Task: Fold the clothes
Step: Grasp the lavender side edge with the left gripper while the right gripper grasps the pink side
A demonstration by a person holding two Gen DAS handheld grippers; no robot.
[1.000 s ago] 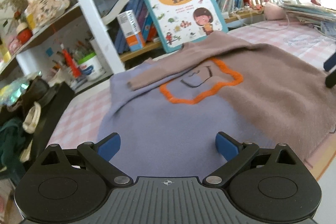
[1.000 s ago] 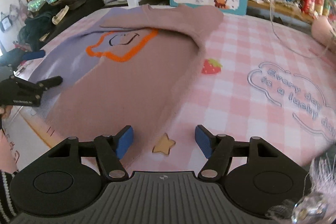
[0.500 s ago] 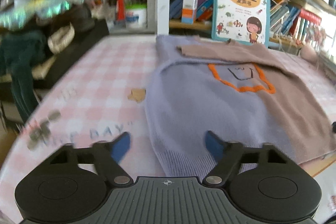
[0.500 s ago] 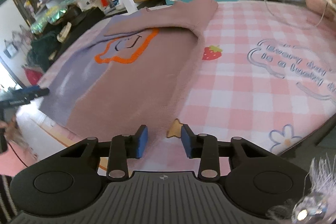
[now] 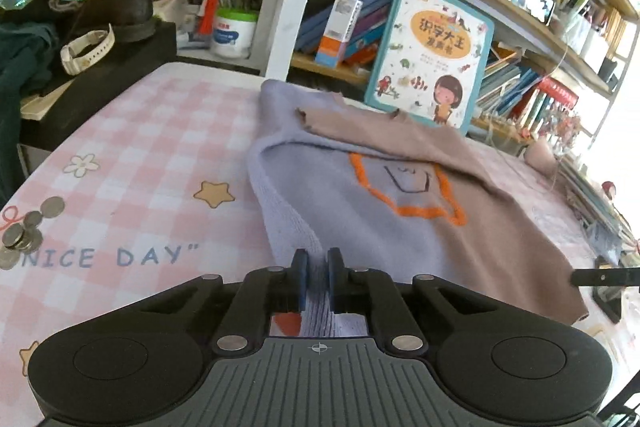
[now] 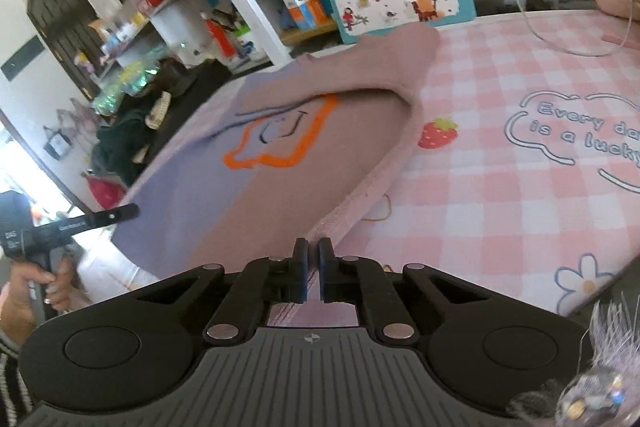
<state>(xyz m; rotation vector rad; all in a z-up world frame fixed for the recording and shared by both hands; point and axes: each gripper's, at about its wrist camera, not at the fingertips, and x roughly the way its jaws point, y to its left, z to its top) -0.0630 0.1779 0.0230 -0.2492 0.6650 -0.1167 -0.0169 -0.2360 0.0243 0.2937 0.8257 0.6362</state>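
Observation:
A sweater, lilac [image 5: 360,227] on one half and mauve [image 6: 248,195] on the other with an orange outline on the chest, lies flat on the pink checked tablecloth [image 5: 140,147], one sleeve folded across it. My left gripper [image 5: 318,259] is at the lilac hem corner, its jaws closing with the ribbed hem pinched between the blue pads. My right gripper [image 6: 313,247] is at the mauve hem corner, jaws closing tight on that edge. The left gripper [image 6: 100,217] also shows in the right wrist view, held by a hand [image 6: 24,283].
A picture book [image 5: 428,55] leans on the bookshelf just behind the sweater's collar. Coins [image 5: 24,231] lie at the table's left edge. A black box with a watch [image 5: 86,47] stands at the far left. Pink cloth lies bare to the right [image 6: 520,167].
The left gripper swung from over the sweater's middle to its lilac hem corner and closed on it. The right gripper's jaws closed on the mauve hem edge, barely shifting.

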